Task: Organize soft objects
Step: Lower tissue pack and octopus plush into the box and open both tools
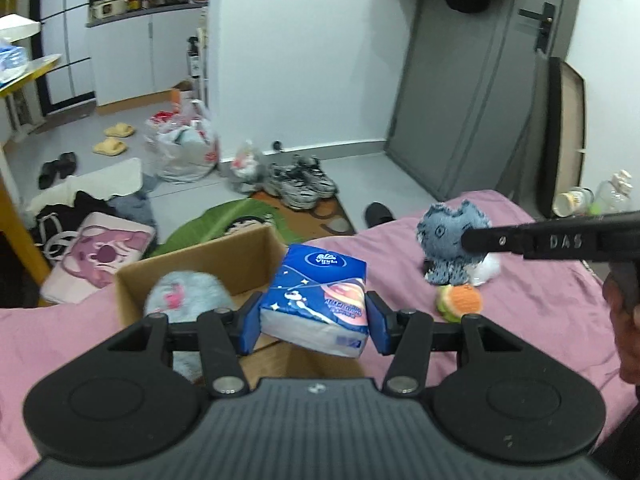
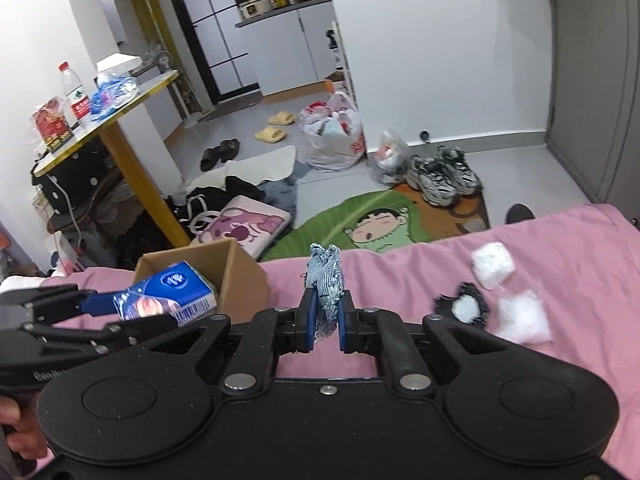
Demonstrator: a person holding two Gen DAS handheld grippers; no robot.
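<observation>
From the left wrist camera, the left gripper (image 1: pixel 314 322) has its jaws pinching a blue tissue pack (image 1: pixel 318 300) from both sides, holding it tilted above the near edge of an open cardboard box (image 1: pixel 208 268) that sits on the pink bed (image 1: pixel 540 300). Inside the box lies a fluffy pale blue plush (image 1: pixel 188 292) with a pink mark. To the right, the right gripper (image 1: pixel 466 240) reaches in from the side with its tip on a shaggy blue-grey plush toy (image 1: pixel 448 248), its jaws' state not clear from this angle. Just in front of that toy, a small crocheted burger (image 1: pixel 460 300) rests on the bed.

From the right wrist camera, the right gripper (image 2: pixel 326 322) has its jaws pressed together on the blue-grey plush toy (image 2: pixel 326 280), which sticks upright between them above the bed (image 2: pixel 400 280). At the left, the left gripper (image 2: pixel 100 304) carries the tissue pack (image 2: pixel 168 292) just beside the cardboard box (image 2: pixel 240 276). To the right, two white fluffy tufts (image 2: pixel 492 266) and a dark-rimmed patch (image 2: pixel 464 308) lie on the bed, near one another.
</observation>
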